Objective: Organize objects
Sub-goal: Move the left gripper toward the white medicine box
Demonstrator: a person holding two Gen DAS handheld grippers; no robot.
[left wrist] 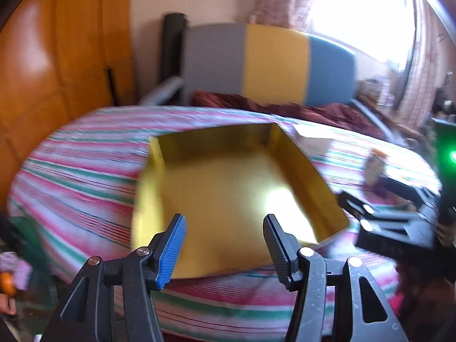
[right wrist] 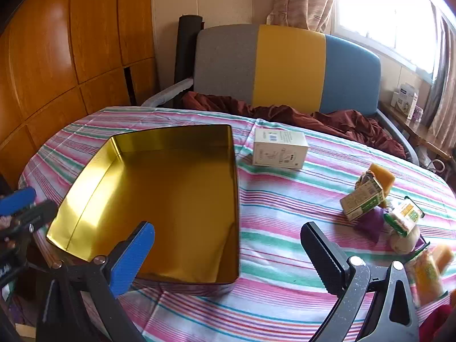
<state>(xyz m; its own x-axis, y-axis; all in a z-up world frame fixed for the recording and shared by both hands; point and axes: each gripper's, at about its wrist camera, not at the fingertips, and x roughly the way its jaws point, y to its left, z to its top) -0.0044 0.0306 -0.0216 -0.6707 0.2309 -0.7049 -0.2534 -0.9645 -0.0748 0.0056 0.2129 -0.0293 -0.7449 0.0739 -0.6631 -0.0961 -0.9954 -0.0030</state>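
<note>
Across the round table (right wrist: 285,299), under its pink, green and white striped cloth (right wrist: 273,216), you have everything laid out, with a chair (right wrist: 287,65) in grey, yellow and blue panels standing behind it and a dark red cloth (right wrist: 327,119) heaped on its seat. Largest on the table is the gold tin (right wrist: 171,188), open-topped and with nothing inside it, sitting left of centre in your right wrist view and straight ahead of your left gripper (left wrist: 225,249) in the blurred left wrist view. Beyond the tin's far right corner lies a white carton (right wrist: 280,148) on its side, just beside the tin but apart from it. Well to the right, near the table's edge, sits a loose cluster of small packets: a green-and-white box (right wrist: 362,199) tilted against an orange block (right wrist: 382,175), a green-trimmed packet (right wrist: 404,216) over something purple, and a blurred yellow packet (right wrist: 427,273) closest to you. Your right gripper (right wrist: 228,256) hangs over the cloth between the tin and that cluster, its fingers spread wide with nothing between them, the blue pad (right wrist: 134,256) above the tin's near corner. Your left gripper's fingers stand partly apart over the tin's near edge, also holding nothing.
</note>
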